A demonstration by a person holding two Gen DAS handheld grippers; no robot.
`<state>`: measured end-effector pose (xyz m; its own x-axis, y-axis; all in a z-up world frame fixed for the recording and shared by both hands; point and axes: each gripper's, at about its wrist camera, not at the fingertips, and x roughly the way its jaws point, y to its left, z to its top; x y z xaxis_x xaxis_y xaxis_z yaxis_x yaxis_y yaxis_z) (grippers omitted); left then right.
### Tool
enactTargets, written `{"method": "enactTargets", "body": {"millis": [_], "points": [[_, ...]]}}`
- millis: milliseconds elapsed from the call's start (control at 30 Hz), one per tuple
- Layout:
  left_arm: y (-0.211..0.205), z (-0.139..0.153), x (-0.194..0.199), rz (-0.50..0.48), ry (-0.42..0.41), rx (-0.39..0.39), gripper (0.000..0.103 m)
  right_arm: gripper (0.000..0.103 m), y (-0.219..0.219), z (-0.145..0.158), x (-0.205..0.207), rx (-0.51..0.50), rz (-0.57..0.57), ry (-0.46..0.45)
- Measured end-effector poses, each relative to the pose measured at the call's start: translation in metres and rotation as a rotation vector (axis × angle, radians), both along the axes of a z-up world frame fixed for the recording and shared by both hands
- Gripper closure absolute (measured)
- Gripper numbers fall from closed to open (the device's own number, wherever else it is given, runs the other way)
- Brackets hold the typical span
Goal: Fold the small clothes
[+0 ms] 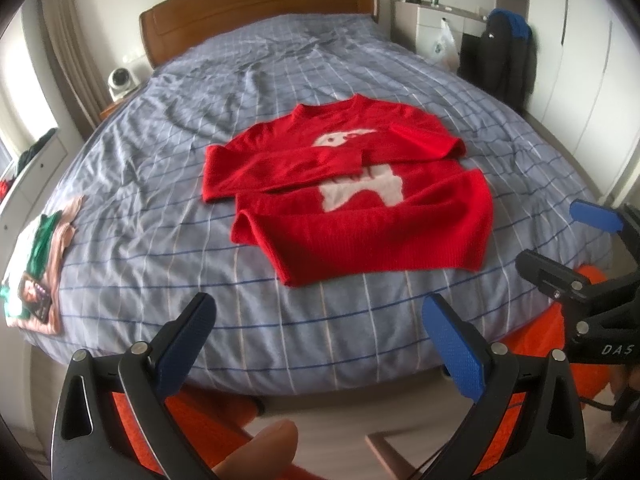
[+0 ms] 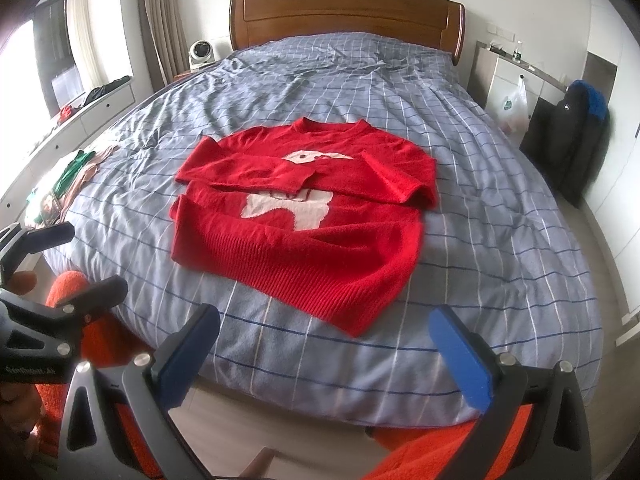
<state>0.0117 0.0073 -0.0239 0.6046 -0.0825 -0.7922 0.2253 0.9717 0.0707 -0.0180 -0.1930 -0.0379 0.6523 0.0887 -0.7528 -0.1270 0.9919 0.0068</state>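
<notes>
**One red sweater on the bed, two sets of tongs held wide**

One red sweater lies flat on the middle of the bed, a bit toward the near edge. It has one white animal shape on the front. Both of its sleeves are folded in across the chest, and they cover part of the animal, so you cannot tell what kind it is.

One small pile of clothes sits at the left edge of the bed. It shows pink, green and white, but how many pieces are in it is hard to make out.

There are two sets of tongs. The left tongs and the right tongs are both spread wide with nothing in them, low at the near end of the bed.

One brown headboard stands at the far end. One white fan sits left of it. One dark jacket hangs on the right. Orange fuzzy sleeves show at the bottom, mostly cut off.
</notes>
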Motion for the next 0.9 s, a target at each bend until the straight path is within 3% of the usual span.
{"method": "enactTargets", "body": {"millis": [433,600,667,767,833,900], "points": [[0.002,-0.014,0.005,0.015,0.047,0.005,0.000,0.000,-0.002,0.001,0.002,0.000,0.000,0.010],[0.031,-0.041,0.015,0.082,0.106,0.032,0.000,0.000,-0.016,-0.005,0.005,0.052,0.006,0.009],[0.059,-0.062,0.024,0.156,0.179,-0.015,0.000,0.000,-0.036,-0.018,0.009,0.109,-0.009,0.025],[0.094,-0.090,0.040,0.221,0.290,-0.187,0.000,0.000,-0.068,-0.054,0.019,0.155,-0.071,0.121],[0.102,-0.102,0.051,0.231,0.296,-0.240,0.000,0.000,-0.081,-0.082,0.025,0.216,-0.079,0.200],[0.098,-0.111,0.068,0.166,0.293,-0.279,0.001,0.000,-0.092,-0.103,0.032,0.350,-0.052,0.236]]}}
